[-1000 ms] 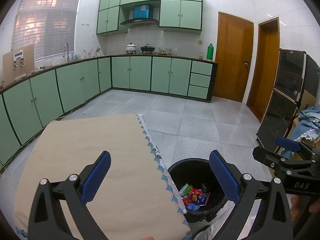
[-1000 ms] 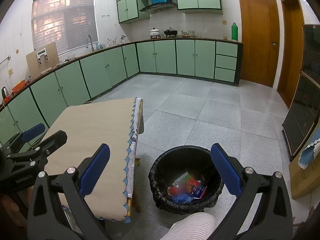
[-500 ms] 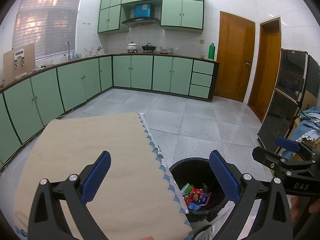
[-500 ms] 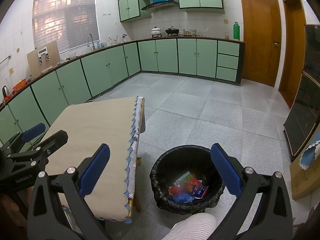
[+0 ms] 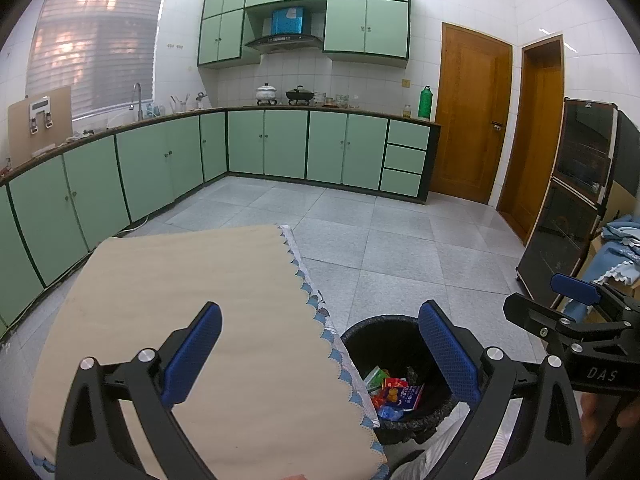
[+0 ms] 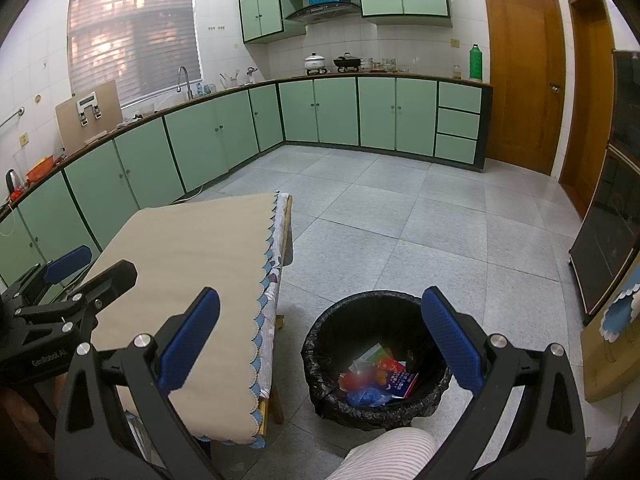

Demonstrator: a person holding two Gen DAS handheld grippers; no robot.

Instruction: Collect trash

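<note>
**The trash is in the bin; little seems left to do**

From where I stand, the collecting looks nearly finished. The black bin (image 6: 376, 360) stands on the floor just beside the table (image 6: 192, 280), and inside it lie several pieces of trash (image 6: 380, 378): colourful wrappers, something red, something blue, a green and white packet. The bin has a black bag as lining, folded over its rim.

The table top, covered with a beige cloth that has a blue scalloped edge, shows nothing on it in the part that both cameras see. The near edge of the table is hidden behind the grippers, so I cannot say for sure that no piece remains there. On the grey floor around the bin I see no loose wrapper either.

The left gripper (image 5: 320, 354) hangs above the near corner of the table with its two blue pads wide apart, and nothing is between them. The right gripper (image 6: 320, 338) is held over the gap between table and bin, also spread wide and empty. Each one shows at the edge of the other's view.

My judgement: the picking and dropping is done for what is visible. What is left may be only a last check of the hidden near edge.
</note>
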